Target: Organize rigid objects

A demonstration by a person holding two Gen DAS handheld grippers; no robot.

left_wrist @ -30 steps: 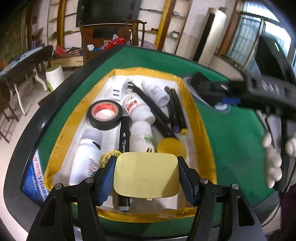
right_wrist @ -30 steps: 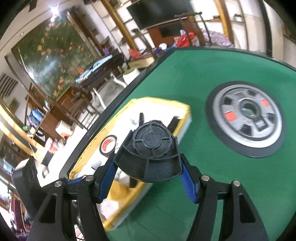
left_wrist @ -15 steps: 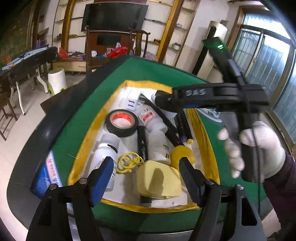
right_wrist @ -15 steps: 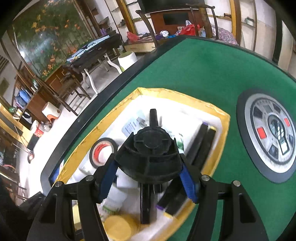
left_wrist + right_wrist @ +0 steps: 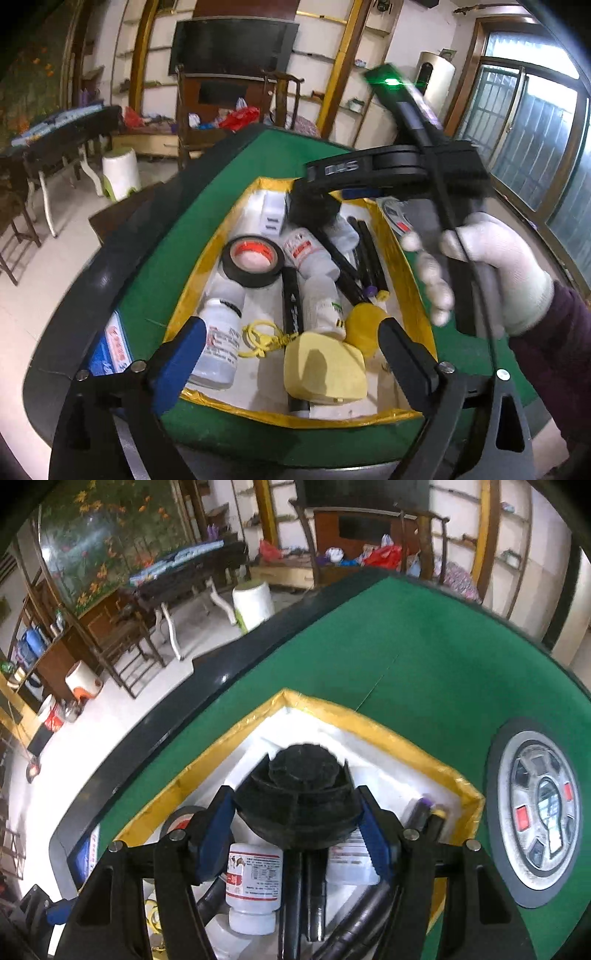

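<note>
My left jaws stand spread and empty on the left gripper (image 5: 291,345), above the near end of the tray (image 5: 207,258). A yellow block (image 5: 325,369) lies there among bottles, tape (image 5: 253,262) and pens. My right gripper (image 5: 299,827) pinches a black knob (image 5: 301,797) over the tray's far end, on the green table (image 5: 424,657).

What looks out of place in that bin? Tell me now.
The yellow case lies tilted across the end of a black marker, propped rather than flat, at the near end of the yellow-rimmed bin. The bottles and markers lie jumbled. Nothing looks spilled or broken.
</note>
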